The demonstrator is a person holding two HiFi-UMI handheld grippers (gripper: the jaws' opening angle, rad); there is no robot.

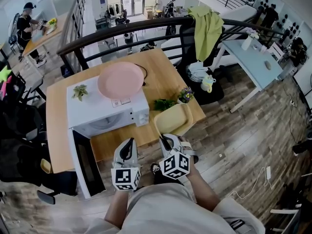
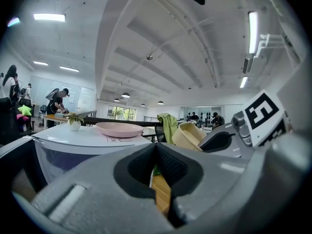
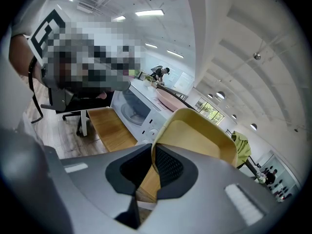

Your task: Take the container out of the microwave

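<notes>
The white microwave [image 1: 109,110] stands on the wooden table [image 1: 161,69] with its door [image 1: 87,164] swung open toward me. My right gripper [image 1: 167,141] is shut on the near rim of a pale yellow container [image 1: 174,120], held outside the microwave over the table's front right corner. In the right gripper view the container [image 3: 200,133] rises from between the jaws, with the microwave [image 3: 132,108] to the left. My left gripper [image 1: 129,143] hovers in front of the microwave, shut and empty. In its own view the left gripper [image 2: 155,155] sees the container [image 2: 187,134] to its right.
A pink plate [image 1: 120,79] and a small potted plant [image 1: 79,91] rest on the microwave's top. Greenery [image 1: 165,104] and a flower pot [image 1: 185,95] sit beyond the container. A dark railing with a green cloth [image 1: 207,28] runs behind the table. Black chairs [image 1: 19,130] crowd the left.
</notes>
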